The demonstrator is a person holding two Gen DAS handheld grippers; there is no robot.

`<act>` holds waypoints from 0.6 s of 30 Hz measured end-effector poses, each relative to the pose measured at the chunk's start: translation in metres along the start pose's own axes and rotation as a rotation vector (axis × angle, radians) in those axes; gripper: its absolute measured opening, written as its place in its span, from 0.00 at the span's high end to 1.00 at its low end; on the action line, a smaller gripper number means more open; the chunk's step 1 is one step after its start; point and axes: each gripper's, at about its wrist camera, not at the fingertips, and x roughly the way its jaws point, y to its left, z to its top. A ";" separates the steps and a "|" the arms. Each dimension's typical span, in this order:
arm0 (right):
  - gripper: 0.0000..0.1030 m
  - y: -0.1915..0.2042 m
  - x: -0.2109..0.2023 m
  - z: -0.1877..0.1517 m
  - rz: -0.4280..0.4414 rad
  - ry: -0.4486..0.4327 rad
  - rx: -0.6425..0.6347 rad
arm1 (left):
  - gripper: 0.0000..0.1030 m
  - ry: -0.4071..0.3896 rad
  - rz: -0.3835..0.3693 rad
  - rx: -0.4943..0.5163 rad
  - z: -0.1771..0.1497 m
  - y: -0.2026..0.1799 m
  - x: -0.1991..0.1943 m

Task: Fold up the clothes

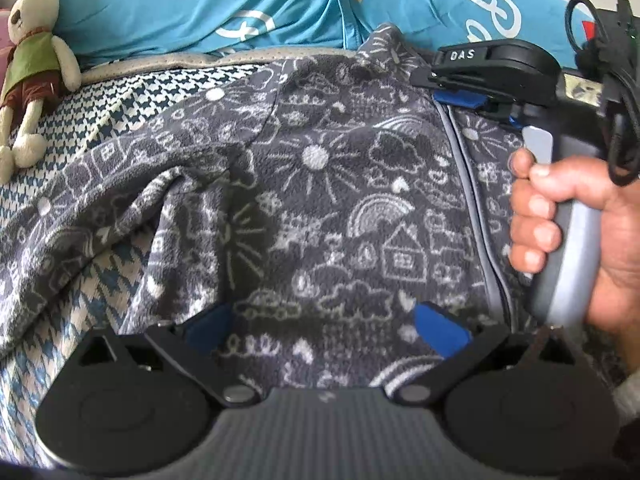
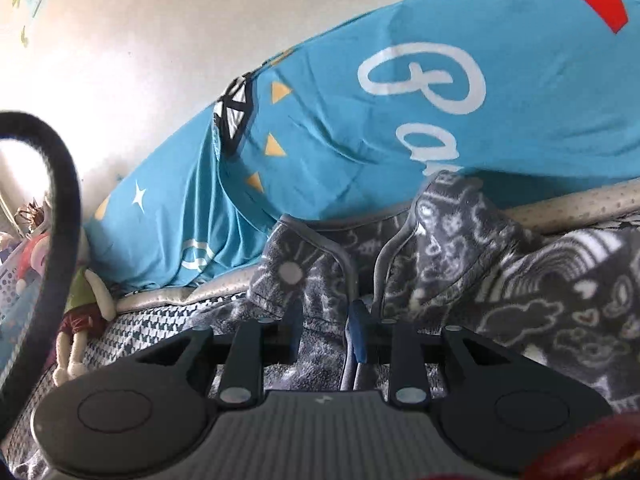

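Note:
A grey fleece garment [image 1: 320,184] printed with white doodles lies spread on a houndstooth bedcover [image 1: 120,100]. It has a grey-trimmed front opening [image 1: 468,184], and one sleeve [image 1: 100,208] trails to the left. My left gripper [image 1: 326,328] hovers low over the garment's near part, open, its blue pads wide apart with nothing between them. A hand [image 1: 560,232] holds my right gripper [image 1: 456,96] at the garment's far collar end. In the right wrist view, my right gripper [image 2: 326,326] is shut on the trimmed edge of the garment [image 2: 500,280], whose collar flaps stand up just beyond it.
A plush rabbit [image 1: 32,68] lies at the far left of the bed, also visible as the rabbit [image 2: 80,304]. A blue printed pillow [image 1: 200,4], the same pillow [image 2: 400,120], runs along the far edge against a white wall [image 2: 120,40]. A black cable [image 2: 60,200] loops at left.

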 end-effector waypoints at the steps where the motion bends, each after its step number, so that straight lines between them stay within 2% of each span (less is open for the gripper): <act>1: 0.74 0.000 0.002 0.000 -0.009 -0.002 -0.001 | 0.00 0.005 0.005 0.007 0.000 -0.001 0.002; 7: 0.78 0.003 0.006 -0.002 -0.057 -0.019 -0.013 | 0.00 0.017 0.015 0.021 0.000 -0.002 0.004; 18: 0.73 0.022 -0.023 0.008 -0.089 0.032 -0.010 | 0.00 0.020 0.029 0.025 0.000 -0.004 0.010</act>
